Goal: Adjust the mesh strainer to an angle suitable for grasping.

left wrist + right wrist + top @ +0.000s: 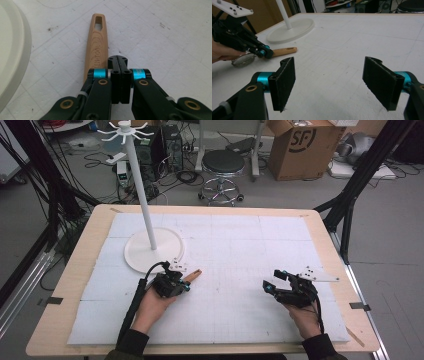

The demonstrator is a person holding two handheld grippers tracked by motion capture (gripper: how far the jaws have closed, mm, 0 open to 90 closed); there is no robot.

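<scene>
— Where does everything sit, taking the white stand's round base [150,251] as the mark?

— The base lies on the white gridded mat [240,245] toward the far left of the table [85,270], with its thin pole [140,185] rising from it. The left gripper [186,285] is just on the near side of the base, held in the person's left hand [152,307].

— And its jaws?

— Pressed flat together, face to face, with nothing between them, as the left gripper view shows. They rest just beside a wooden handle [97,47], which lies flat on the mat next to the base's rim. The handle has a slotted hole at its far end and printed lettering along it.

— What does the handle belong to?

— In the right gripper view a round wire-mesh strainer head [243,60] sits under the left gripper, at the handle's other end, near the base.

— The right gripper?

— The right gripper [274,281] is well apart from the base, off to the right, held in the right hand [305,317]. Its two jaws stand wide apart over bare mat, gripping nothing.
</scene>
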